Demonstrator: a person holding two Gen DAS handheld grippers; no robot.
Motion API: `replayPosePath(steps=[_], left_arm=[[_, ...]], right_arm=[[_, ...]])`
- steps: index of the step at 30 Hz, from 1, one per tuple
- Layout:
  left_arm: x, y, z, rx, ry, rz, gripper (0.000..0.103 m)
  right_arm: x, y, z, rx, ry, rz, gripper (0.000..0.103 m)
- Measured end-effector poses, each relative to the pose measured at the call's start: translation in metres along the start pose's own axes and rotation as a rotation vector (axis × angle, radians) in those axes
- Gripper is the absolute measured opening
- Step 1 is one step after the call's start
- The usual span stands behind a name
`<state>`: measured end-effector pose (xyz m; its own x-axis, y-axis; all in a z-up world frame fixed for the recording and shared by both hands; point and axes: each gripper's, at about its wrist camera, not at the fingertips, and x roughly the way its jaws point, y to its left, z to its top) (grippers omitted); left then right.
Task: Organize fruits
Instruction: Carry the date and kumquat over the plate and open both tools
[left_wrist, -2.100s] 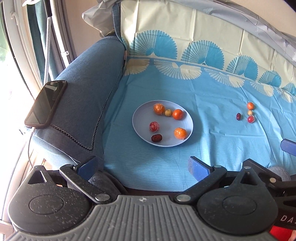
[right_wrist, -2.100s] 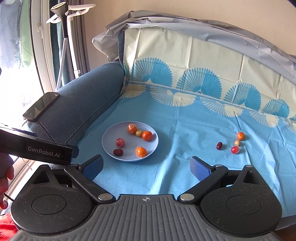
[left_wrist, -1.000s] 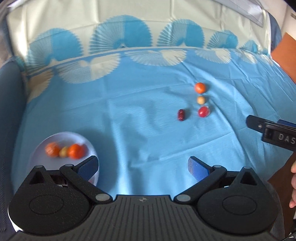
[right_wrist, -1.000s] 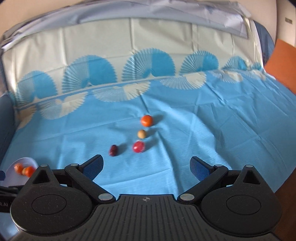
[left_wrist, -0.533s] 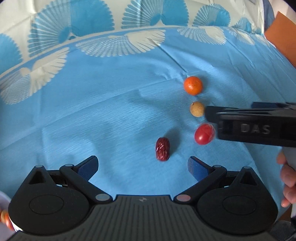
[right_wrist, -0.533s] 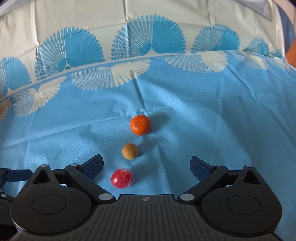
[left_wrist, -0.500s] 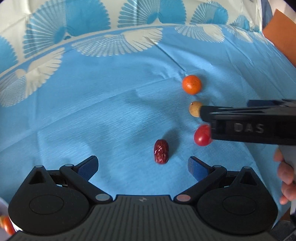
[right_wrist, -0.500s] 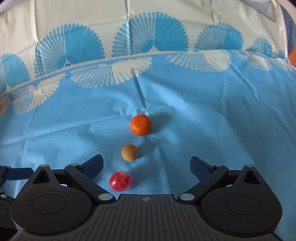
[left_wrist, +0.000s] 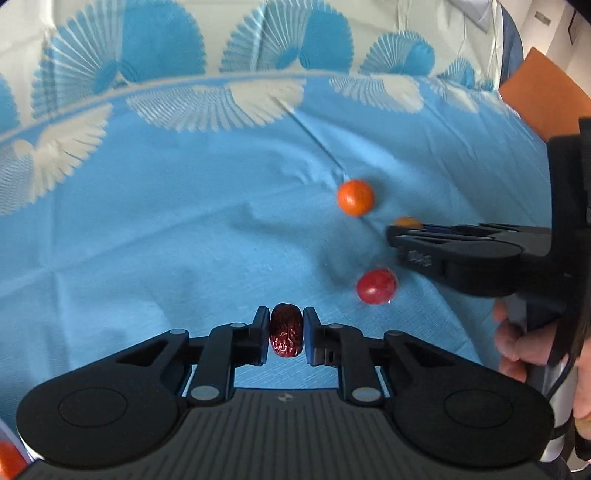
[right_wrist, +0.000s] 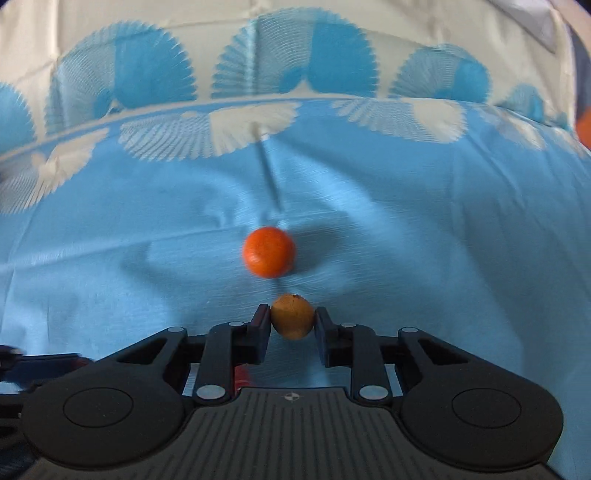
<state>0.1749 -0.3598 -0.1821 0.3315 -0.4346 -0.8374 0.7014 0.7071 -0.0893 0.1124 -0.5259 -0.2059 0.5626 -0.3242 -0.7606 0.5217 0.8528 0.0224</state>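
My left gripper (left_wrist: 286, 334) is shut on a dark red wrinkled date (left_wrist: 286, 336) low over the blue cloth (left_wrist: 166, 240). My right gripper (right_wrist: 291, 322) is shut on a small tan round fruit (right_wrist: 293, 320); in the left wrist view it reaches in from the right (left_wrist: 461, 251) with the tan fruit (left_wrist: 406, 221) partly hidden. An orange mandarin (left_wrist: 355, 197) lies beyond on the cloth, just ahead of the right gripper (right_wrist: 269, 252). A red round fruit (left_wrist: 376, 285) lies between the two grippers, a sliver showing under the right gripper (right_wrist: 242, 376).
The cloth-covered backrest with blue and white fan patterns (left_wrist: 258, 55) rises behind. An orange cushion (left_wrist: 535, 96) sits at the far right. An orange fruit on the plate shows at the bottom left corner (left_wrist: 9, 459). The person's hand (left_wrist: 517, 343) holds the right gripper.
Both grippers moved down to the loose fruits and closed: the left on the date, the right on the tan fruit. Both were open half a second ago.
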Motion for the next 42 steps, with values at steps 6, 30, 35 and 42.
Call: replayPosePath(steps=[6, 30, 35, 42], left_arm=[[-0.083, 0.013, -0.013, -0.073, -0.062, 0.050, 0.020], [-0.368, 0.067, -0.208, -0.321, -0.145, 0.288, 0.020], [-0.388, 0.073, -0.239, -0.345, -0.154, 0.313, 0.020], [-0.399, 0.078, -0.254, -0.384, -0.179, 0.324, 0.020]], right_arm=[[-0.071, -0.031, 0.000, 0.084, -0.099, -0.037, 0.027], [-0.347, 0.130, -0.141, -0.220, -0.128, 0.375, 0.027], [-0.370, 0.162, -0.172, -0.324, -0.099, 0.424, 0.027], [-0.386, 0.180, -0.179, -0.393, -0.120, 0.421, 0.027]])
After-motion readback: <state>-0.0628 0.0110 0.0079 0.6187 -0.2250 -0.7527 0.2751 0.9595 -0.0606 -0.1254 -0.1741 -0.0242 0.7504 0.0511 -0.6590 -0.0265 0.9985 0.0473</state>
